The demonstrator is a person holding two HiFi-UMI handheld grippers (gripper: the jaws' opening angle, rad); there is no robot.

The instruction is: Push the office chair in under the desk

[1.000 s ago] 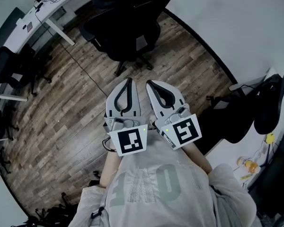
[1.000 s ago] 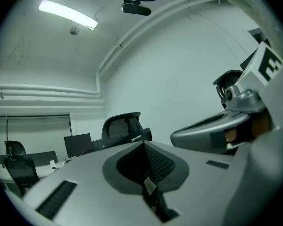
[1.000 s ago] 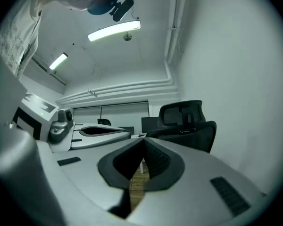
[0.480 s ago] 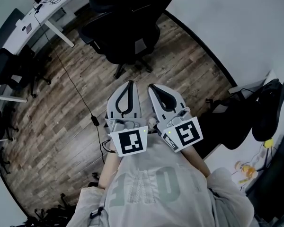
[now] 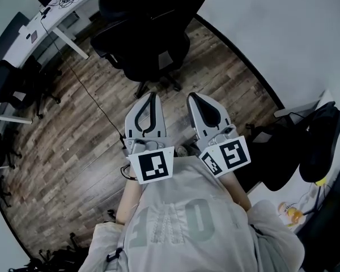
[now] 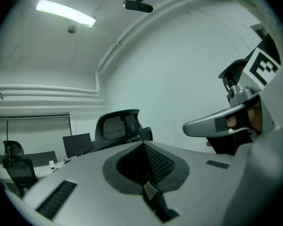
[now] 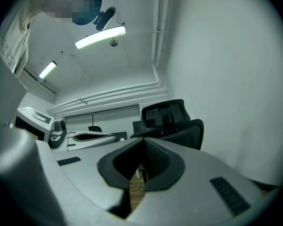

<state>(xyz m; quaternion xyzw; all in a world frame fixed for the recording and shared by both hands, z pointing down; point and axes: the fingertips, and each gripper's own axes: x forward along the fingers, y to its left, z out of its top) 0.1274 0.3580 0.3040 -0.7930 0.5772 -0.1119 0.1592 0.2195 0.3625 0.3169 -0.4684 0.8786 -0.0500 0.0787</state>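
The black office chair [image 5: 150, 35] stands on the wood floor with its back towards me, just in front of the white desk [image 5: 56, 16] at the top left. My left gripper [image 5: 153, 96] and right gripper [image 5: 191, 96] are side by side, held out towards the chair and short of it, both shut and empty. In the left gripper view the chair's headrest [image 6: 117, 125] rises beyond the shut left gripper [image 6: 144, 145], with the right gripper [image 6: 217, 122] alongside. The right gripper view shows the chair back [image 7: 172, 121] beyond the shut right gripper [image 7: 142, 145].
A cable [image 5: 88, 92] runs across the floor from the desk towards my feet. More black chairs [image 5: 14, 86] stand at the left under another desk. A black chair [image 5: 328, 123] and a desk edge are close at my right. A white wall [image 5: 272, 33] curves behind the chair.
The two grippers have drawn slightly apart, the right one shifting right. Both stay shut. The chair sits a little higher and further left in the head view.
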